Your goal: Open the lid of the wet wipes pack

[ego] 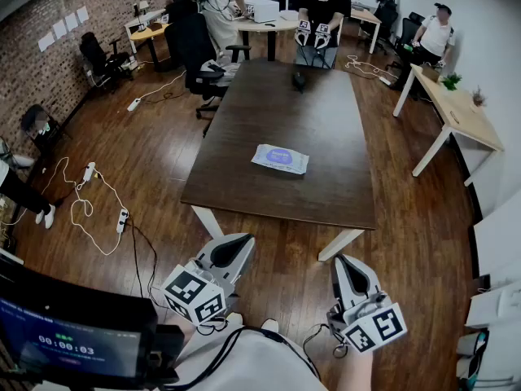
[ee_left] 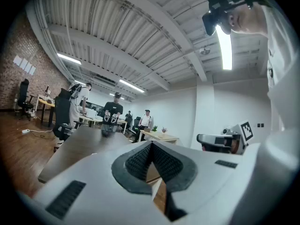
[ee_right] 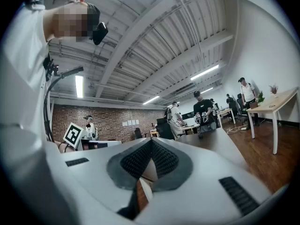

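Observation:
The wet wipes pack [ego: 280,158], pale blue and white with a blue label, lies flat near the middle of the dark wooden table [ego: 244,187]. Both grippers hang in front of the table's near edge, well short of the pack and apart from it. My left gripper [ego: 234,249] is low at the left, my right gripper [ego: 346,269] low at the right. In the left gripper view the left gripper [ee_left: 151,146] has its ribbed pads meeting, with nothing between them. In the right gripper view the right gripper [ee_right: 151,143] is likewise shut and empty.
A small dark object [ego: 299,79] sits at the table's far end, where a person [ego: 320,6] stands holding grippers. An office chair [ego: 199,55] stands at the far left corner. Cables and power strips [ego: 94,210] lie on the floor at left. A light desk [ego: 456,112] stands at right.

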`<action>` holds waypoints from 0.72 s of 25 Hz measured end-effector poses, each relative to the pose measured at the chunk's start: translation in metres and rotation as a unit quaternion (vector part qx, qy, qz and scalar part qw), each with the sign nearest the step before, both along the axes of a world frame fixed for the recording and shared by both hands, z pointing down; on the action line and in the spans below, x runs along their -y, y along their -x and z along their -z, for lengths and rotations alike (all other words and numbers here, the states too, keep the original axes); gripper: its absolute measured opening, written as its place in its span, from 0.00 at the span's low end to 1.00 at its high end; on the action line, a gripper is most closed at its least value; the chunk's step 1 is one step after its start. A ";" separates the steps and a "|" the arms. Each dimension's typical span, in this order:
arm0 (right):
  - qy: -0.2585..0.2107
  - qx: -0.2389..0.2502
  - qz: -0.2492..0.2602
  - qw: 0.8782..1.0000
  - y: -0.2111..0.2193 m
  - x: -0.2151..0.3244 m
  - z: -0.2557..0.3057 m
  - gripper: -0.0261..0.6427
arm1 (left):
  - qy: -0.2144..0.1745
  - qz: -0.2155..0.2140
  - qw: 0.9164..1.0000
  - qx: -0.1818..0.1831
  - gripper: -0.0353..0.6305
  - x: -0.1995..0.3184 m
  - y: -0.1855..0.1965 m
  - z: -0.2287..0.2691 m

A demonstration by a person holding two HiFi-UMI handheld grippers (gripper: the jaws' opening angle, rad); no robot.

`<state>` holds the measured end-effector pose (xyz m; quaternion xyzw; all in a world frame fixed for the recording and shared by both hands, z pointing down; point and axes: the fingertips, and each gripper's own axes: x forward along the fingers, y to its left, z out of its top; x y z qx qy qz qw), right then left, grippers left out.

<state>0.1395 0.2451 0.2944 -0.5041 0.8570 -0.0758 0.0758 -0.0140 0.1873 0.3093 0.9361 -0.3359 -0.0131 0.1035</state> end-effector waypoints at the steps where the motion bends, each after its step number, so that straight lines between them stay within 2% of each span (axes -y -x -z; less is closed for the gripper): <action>1: 0.000 0.001 0.001 1.000 -0.001 0.001 -0.001 0.05 | -0.001 0.001 1.000 -0.001 0.05 0.000 -0.001 0.001; 5: 0.000 0.004 0.007 1.000 -0.002 0.004 0.000 0.05 | 0.001 0.007 1.000 -0.005 0.05 0.001 -0.001 0.003; 8: 0.000 0.005 0.015 1.000 -0.002 0.004 0.003 0.05 | 0.019 0.022 1.000 -0.008 0.05 0.001 0.001 0.008; 14: 0.019 0.005 0.022 1.000 -0.017 -0.002 -0.017 0.05 | 0.026 0.012 1.000 -0.011 0.05 -0.003 -0.017 -0.017; 18: 0.041 0.003 0.030 0.999 -0.021 0.002 -0.032 0.05 | 0.048 0.018 0.999 -0.006 0.05 -0.003 -0.021 -0.030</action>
